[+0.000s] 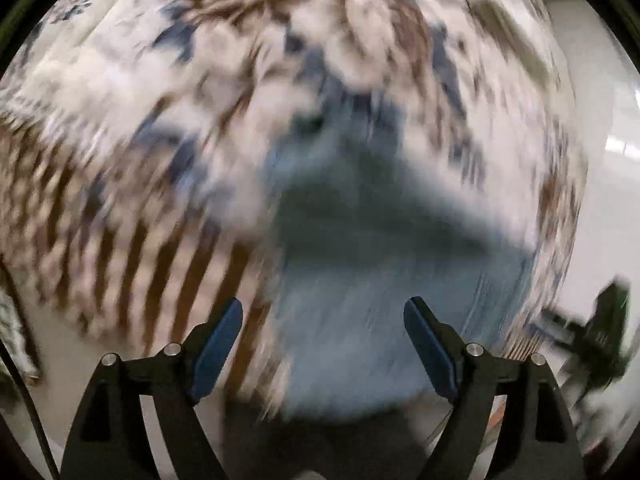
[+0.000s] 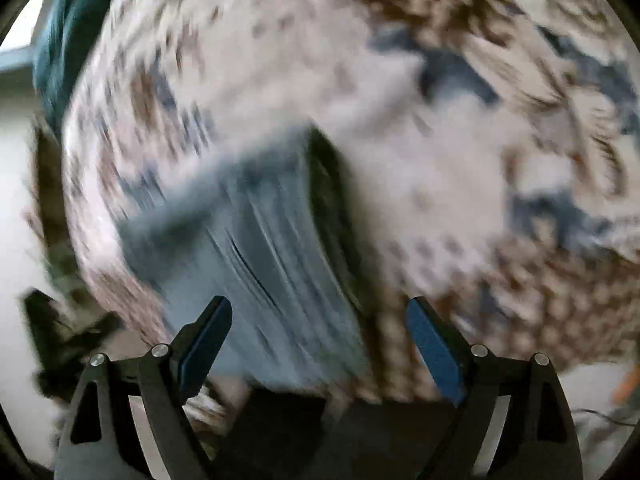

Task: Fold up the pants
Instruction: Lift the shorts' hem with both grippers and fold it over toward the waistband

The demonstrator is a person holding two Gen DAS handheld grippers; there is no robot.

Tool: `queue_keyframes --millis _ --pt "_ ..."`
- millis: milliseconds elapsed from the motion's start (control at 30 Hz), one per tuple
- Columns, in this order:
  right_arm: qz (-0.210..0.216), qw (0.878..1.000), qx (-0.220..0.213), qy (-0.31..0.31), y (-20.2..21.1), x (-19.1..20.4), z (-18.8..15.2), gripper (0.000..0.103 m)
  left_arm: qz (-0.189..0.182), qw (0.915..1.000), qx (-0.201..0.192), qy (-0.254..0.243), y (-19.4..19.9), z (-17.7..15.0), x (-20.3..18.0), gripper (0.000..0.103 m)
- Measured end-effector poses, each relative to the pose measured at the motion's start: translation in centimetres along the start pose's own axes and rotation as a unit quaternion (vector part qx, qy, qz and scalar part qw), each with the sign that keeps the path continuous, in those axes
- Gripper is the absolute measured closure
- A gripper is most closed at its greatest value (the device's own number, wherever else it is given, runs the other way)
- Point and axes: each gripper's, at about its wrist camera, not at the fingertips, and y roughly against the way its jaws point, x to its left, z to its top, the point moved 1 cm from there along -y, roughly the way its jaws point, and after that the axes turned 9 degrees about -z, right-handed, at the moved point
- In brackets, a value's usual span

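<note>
Both views are motion-blurred. Light blue pants (image 1: 360,280) lie on a patterned cover, straight ahead of my left gripper (image 1: 324,308), which is open and empty above them. In the right wrist view the pants (image 2: 256,248) show as a blue folded mass with a dark edge on their right side. My right gripper (image 2: 320,308) is open and empty, with the pants ahead of its left finger (image 2: 208,336).
The white, brown and blue patterned cover (image 1: 160,100) fills most of both views (image 2: 440,160). A pale floor (image 1: 600,160) lies at the right. A dark object (image 1: 600,332) stands at the cover's edge; the same kind of dark shape (image 2: 60,320) shows left in the right view.
</note>
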Motion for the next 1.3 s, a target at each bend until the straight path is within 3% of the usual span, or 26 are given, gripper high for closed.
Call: queue_keyframes --millis 67,133,167,200,233,267,400,500,567,633,700,767,867,967,1000,1067,1100,1133,1233,1300 --pt "0.037 0.999 -0.005 -0.033 -1.1 -0.3 3.3 0.015 -0.023 0.9993 0.022 0.020 -3.0 4.1 -0.1 0.021" --pt "0.062 0.996 0.017 -0.064 -2.8 -0.8 5.3 0.045 -0.041 0.9964 0.064 0.039 -6.9 6.5 -0.2 0.022" --pt "0.081 0.993 0.030 -0.078 -3.6 -0.8 5.6 0.059 -0.048 0.9957 0.067 0.043 -7.3 7.3 -0.7 0.028" --pt "0.090 0.991 0.033 -0.091 -4.3 -0.9 5.8 0.064 -0.042 0.9965 0.062 0.037 -7.8 7.8 -1.0 0.046" --pt "0.083 0.992 0.020 -0.095 -4.0 -1.0 6.1 0.065 -0.016 0.9986 0.048 0.016 -8.0 8.4 -1.6 0.053" --pt "0.079 0.993 0.004 -0.092 -3.3 -0.8 6.8 0.070 -0.008 0.9992 0.039 0.004 -7.6 8.8 -2.0 0.067" --pt "0.080 0.991 -0.045 -0.098 -2.2 -0.5 8.1 0.086 0.008 0.9995 0.012 -0.027 -7.3 10.3 -3.4 0.068" --pt "0.065 0.993 -0.040 -0.087 -3.6 -0.1 9.0 0.086 0.004 0.9998 0.017 -0.001 -8.4 12.3 -2.5 0.065" --pt "0.046 0.996 -0.029 -0.066 -3.9 0.3 9.5 0.083 -0.020 0.9989 0.024 0.034 -7.2 12.3 -1.7 0.063" --pt "0.037 0.998 -0.014 -0.053 -3.8 0.5 10.1 0.069 -0.053 0.9970 0.018 0.053 -5.2 11.2 -0.9 0.058" --pt "0.038 0.998 -0.010 -0.040 -2.2 -0.1 9.5 0.044 -0.068 0.9958 0.007 0.062 -3.2 9.8 0.2 0.044" --pt "0.043 0.999 -0.012 -0.026 -0.9 -0.4 8.4 0.036 -0.074 0.9951 -0.002 0.065 -1.6 7.8 1.1 0.038" --pt "0.045 0.999 0.018 0.008 -0.6 -0.3 5.9 0.036 -0.078 0.9948 0.026 0.060 -1.5 4.4 2.2 0.037" --pt "0.022 0.996 0.065 0.051 -2.7 0.2 2.9 0.036 -0.059 0.9949 0.072 0.041 -4.4 0.3 2.3 0.037" --pt "0.015 0.995 0.077 0.065 -3.6 0.2 1.7 0.046 -0.042 0.9954 0.080 0.032 -5.4 -0.8 2.4 0.037" --pt "-0.027 0.993 0.082 0.084 -4.8 -0.5 0.1 0.068 0.032 0.9946 0.097 -0.015 -7.7 -3.5 2.3 0.038" --pt "-0.050 0.990 0.092 0.090 -5.6 -1.0 -0.4 0.068 0.060 0.9926 0.100 -0.033 -8.5 -4.4 2.5 0.038" --pt "-0.052 0.990 0.099 0.081 -6.2 -1.9 -0.7 0.068 0.064 0.9921 0.102 -0.037 -9.1 -5.2 2.9 0.038" --pt "-0.013 0.992 0.114 0.058 -6.6 -3.6 -0.8 0.059 0.031 0.9963 0.077 -0.022 -8.1 -5.5 3.6 0.038" --pt "0.004 0.992 0.106 0.072 -5.4 -3.5 -0.4 0.035 0.004 0.9987 0.047 -0.020 -6.6 -5.0 3.6 0.037"
